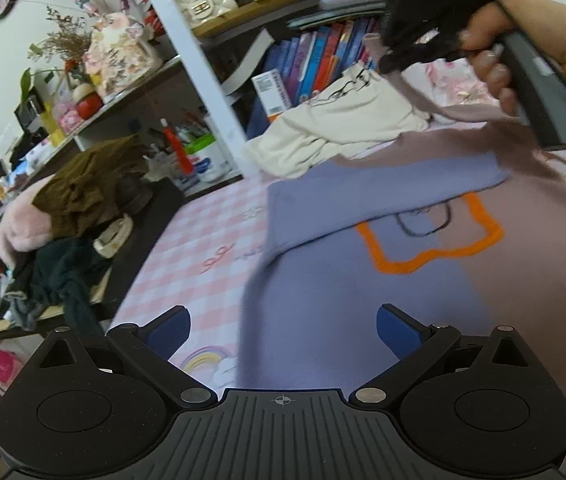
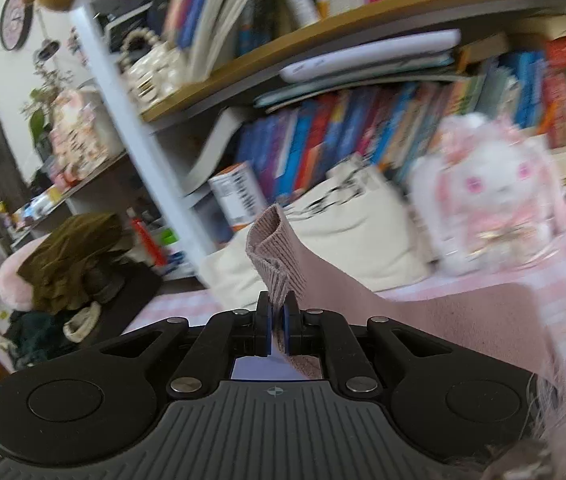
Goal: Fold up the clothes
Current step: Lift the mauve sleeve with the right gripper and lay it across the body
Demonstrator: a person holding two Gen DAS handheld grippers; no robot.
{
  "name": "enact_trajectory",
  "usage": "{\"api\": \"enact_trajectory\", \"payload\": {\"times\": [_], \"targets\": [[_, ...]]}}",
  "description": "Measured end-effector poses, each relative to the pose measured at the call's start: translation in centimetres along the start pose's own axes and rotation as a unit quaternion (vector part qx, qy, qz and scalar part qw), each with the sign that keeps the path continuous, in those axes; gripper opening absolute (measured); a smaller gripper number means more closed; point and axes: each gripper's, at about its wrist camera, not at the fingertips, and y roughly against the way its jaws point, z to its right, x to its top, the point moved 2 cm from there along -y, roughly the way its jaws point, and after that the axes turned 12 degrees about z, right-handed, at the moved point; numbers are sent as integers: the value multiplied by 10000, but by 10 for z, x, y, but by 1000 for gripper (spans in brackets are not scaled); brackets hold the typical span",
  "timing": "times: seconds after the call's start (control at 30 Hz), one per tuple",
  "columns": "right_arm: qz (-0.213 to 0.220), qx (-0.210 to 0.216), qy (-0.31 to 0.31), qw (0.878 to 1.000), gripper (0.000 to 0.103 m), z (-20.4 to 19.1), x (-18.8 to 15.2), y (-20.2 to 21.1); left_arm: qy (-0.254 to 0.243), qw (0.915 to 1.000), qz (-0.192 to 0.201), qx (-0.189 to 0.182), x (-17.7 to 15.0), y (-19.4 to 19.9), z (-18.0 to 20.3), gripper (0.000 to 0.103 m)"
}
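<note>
Meanwhile the right gripper had its blue pads pinched together on the ribbed pink cuff of the sweater, a lilac-and-pink garment with an orange outline lying spread on the pink checked bedcover, its lilac sleeve folded across the chest. The left gripper hung above the sweater's lower lilac edge with its fingers spread wide and nothing between them, while a cream garment lay heaped beyond by the bookshelf.

Blurred books and plush rabbit; sweater cut off right.
</note>
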Motion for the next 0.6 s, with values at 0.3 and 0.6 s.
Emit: {"api": "enact_trajectory", "payload": {"times": [0.3, 0.6], "targets": [[-551, 232, -16, 9982, 6, -33, -40, -40, -194, 9995, -161, 200, -16, 5, -22, 101], [-959, 651, -131, 9932, 36, -27, -50, -47, -84, 9999, -123, 16, -11, -8, -20, 101]]}}
